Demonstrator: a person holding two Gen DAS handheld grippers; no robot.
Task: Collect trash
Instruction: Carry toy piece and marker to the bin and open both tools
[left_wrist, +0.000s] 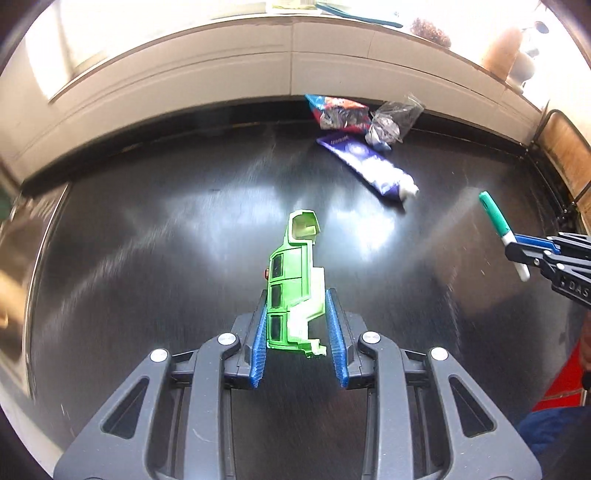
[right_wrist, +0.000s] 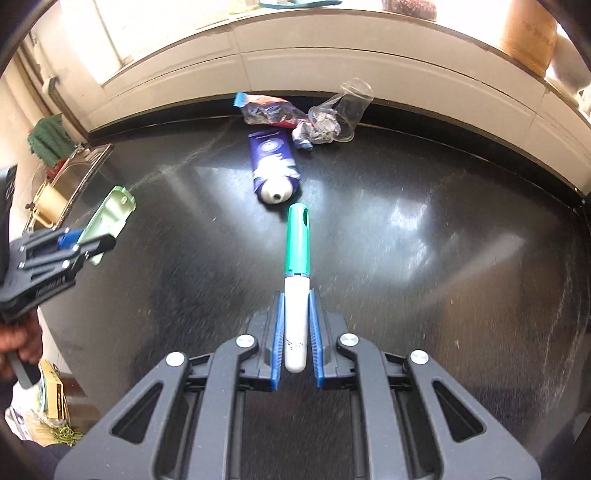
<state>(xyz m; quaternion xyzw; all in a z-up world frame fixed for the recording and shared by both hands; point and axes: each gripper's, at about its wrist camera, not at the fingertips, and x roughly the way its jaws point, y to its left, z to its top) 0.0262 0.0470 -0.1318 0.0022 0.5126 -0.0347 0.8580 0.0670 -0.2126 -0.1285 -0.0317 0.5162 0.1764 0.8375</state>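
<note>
The green toy car shell (left_wrist: 293, 291) is clamped between the left gripper's (left_wrist: 295, 295) pads, above the black counter (left_wrist: 147, 240). The marker (right_wrist: 297, 280) is pinched in the right gripper (right_wrist: 296, 295). At twelve o'clock beyond the marker lie a tube (right_wrist: 273, 166), a wrapper (right_wrist: 267, 110) and a clear cup (right_wrist: 343, 107).

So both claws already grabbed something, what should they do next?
Probably carry both pieces away to wherever the trash goes; no bin shows in either view. The left gripper has its jaws shut on the green plastic piece, and the right gripper on the green-capped marker, both clear of the black counter. The tube, wrapper and cup remain.
</note>
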